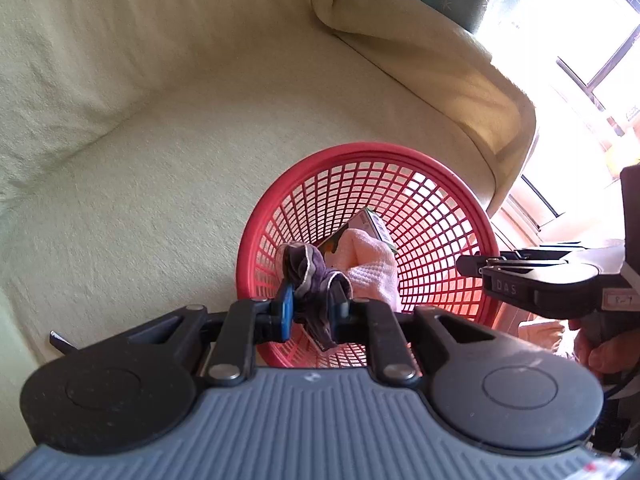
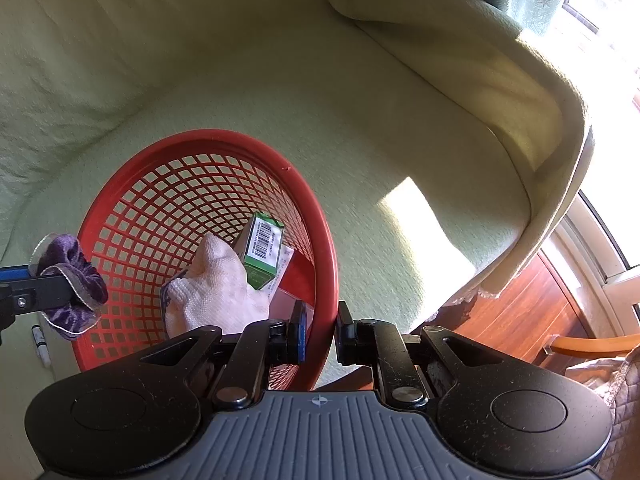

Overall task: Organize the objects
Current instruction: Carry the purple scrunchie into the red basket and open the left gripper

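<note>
Scrunchie over the basket!
Left tool [image 1: 312, 312] clamped the purple scrunchie [image 1: 308, 276] above the red basket [image 2: 326, 248] on the sofa [image 1: 160, 140]; right tool [image 2: 320, 332] pinched the basket's rim.

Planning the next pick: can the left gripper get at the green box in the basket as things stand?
Probably not yet. The left gripper is shut on the purple scrunchie, so its fingers are occupied. The green box lies uncovered in the red basket, leaning against the white cloth; reachable after a release.

Scrunchie [image 1: 310, 280] clamped over basket [image 1: 440, 168].
</note>
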`<state>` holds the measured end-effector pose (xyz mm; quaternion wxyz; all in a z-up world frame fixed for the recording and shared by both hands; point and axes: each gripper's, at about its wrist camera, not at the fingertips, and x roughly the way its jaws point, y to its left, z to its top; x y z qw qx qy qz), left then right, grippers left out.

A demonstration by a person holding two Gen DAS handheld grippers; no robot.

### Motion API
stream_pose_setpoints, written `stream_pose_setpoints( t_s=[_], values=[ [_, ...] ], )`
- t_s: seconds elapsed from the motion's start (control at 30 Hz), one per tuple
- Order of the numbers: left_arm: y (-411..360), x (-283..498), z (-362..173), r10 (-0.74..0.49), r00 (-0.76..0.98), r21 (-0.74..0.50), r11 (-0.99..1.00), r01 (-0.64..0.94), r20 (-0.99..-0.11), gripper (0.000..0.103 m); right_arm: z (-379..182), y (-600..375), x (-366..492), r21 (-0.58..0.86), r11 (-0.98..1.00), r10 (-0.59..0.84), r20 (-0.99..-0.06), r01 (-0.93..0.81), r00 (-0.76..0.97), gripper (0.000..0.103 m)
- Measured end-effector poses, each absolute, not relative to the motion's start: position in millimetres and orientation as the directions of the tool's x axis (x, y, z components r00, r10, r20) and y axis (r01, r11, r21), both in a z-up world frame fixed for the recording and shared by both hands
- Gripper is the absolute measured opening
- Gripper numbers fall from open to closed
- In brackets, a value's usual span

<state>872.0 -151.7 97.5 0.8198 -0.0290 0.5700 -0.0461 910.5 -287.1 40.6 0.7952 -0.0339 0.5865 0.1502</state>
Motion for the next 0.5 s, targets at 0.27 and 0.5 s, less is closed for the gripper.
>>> stream_pose_setpoints(
  t_s=[0.27,0.5],
  values=[
    [-166.4,884.1,85.1,-0.117,0.328,-0.107,0.993,0.049,-0.938,0.014,41.2,-287.7,910.2,0.129,0.952,0.206,-0.941,-0.277,0.27,0.01],
    [-168.7,885.4,91.0,-0.136,0.351,-0.124,0.991,0.057,-0.926,0.035,41.3,-287.5,910.4,0.129,0.952,0.206,-0.94,-0.278,0.27,0.01]
  ],
)
